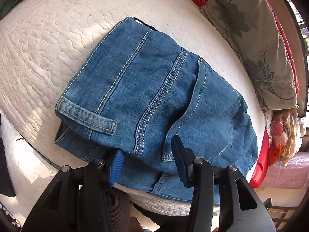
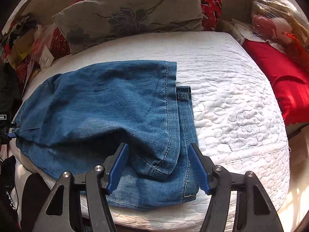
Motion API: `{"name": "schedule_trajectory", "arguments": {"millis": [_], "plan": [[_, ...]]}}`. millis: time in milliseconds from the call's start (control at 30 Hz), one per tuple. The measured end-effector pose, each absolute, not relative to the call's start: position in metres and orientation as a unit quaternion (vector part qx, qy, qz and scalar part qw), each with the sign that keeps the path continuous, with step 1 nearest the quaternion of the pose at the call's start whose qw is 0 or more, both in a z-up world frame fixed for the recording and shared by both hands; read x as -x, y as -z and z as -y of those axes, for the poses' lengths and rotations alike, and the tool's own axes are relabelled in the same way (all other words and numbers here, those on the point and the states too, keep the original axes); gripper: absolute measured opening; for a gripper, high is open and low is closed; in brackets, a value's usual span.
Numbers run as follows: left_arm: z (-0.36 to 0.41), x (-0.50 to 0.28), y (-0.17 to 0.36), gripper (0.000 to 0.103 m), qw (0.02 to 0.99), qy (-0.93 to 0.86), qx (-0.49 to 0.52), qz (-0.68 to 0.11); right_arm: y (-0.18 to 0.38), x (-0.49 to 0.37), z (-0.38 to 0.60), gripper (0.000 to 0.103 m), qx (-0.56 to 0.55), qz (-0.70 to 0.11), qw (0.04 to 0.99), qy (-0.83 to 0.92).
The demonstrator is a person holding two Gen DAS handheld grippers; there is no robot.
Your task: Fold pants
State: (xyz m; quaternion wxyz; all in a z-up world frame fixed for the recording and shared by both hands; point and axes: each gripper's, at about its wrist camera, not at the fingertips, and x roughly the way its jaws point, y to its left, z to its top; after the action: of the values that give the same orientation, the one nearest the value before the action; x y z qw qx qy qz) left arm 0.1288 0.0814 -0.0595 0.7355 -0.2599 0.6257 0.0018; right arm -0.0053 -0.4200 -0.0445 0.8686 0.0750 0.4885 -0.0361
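Observation:
Blue jeans [image 1: 146, 89] lie folded into a compact stack on a white quilted mattress [image 1: 48, 48]. The waistband, with a belt loop [image 1: 92, 119], is at the left end in the left wrist view. My left gripper [image 1: 146, 145] hovers over the near edge of the stack. It is open and its pads [image 1: 115, 164] do not press the denim. In the right wrist view the jeans [image 2: 96, 104] show the leg hems stacked at the right. My right gripper [image 2: 158, 145] straddles the near hem corner [image 2: 162, 166], open, with the cloth lying loose between its fingers.
A grey floral pillow [image 2: 135, 13] and red patterned fabric [image 2: 210, 2] line the far side of the mattress [image 2: 231, 89]. A red cushion [image 2: 285, 81] and a doll in a plastic bag [image 2: 276, 25] lie to the right. The mattress front edge runs just under both grippers.

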Motion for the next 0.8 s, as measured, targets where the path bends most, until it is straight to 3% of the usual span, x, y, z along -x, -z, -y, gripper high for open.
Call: {"name": "schedule_trajectory", "arguments": {"millis": [33,67,100,367,467,633,800], "plan": [[-0.079,-0.134,0.059,0.040,0.736,-0.012,0.249,-0.630,0.048,-0.003,0.419,0.013,-0.074,-0.500,0.862,0.027],[-0.078,-0.139,0.057,0.022,0.739,-0.024,0.234,-0.631,0.050,-0.012,0.420,0.006,-0.085,-0.514,0.853,0.012],[-0.077,-0.143,0.054,0.012,0.743,-0.034,0.219,-0.632,0.048,-0.017,0.421,0.006,-0.081,-0.516,0.852,0.013],[-0.108,-0.111,-0.004,0.011,0.772,0.006,0.281,-0.570,-0.048,0.031,0.433,0.006,-0.129,-0.388,0.912,-0.022],[-0.113,-0.092,0.014,0.011,0.765,0.010,0.276,-0.582,-0.034,0.057,0.437,0.008,-0.139,-0.395,0.908,-0.018],[-0.114,-0.085,0.084,0.011,0.706,-0.014,0.268,-0.655,0.045,0.070,0.434,0.015,-0.098,-0.504,0.858,0.022],[-0.125,-0.068,0.058,0.023,0.732,0.032,0.241,-0.637,0.034,0.097,0.455,0.017,-0.169,-0.486,0.857,0.036]]}}
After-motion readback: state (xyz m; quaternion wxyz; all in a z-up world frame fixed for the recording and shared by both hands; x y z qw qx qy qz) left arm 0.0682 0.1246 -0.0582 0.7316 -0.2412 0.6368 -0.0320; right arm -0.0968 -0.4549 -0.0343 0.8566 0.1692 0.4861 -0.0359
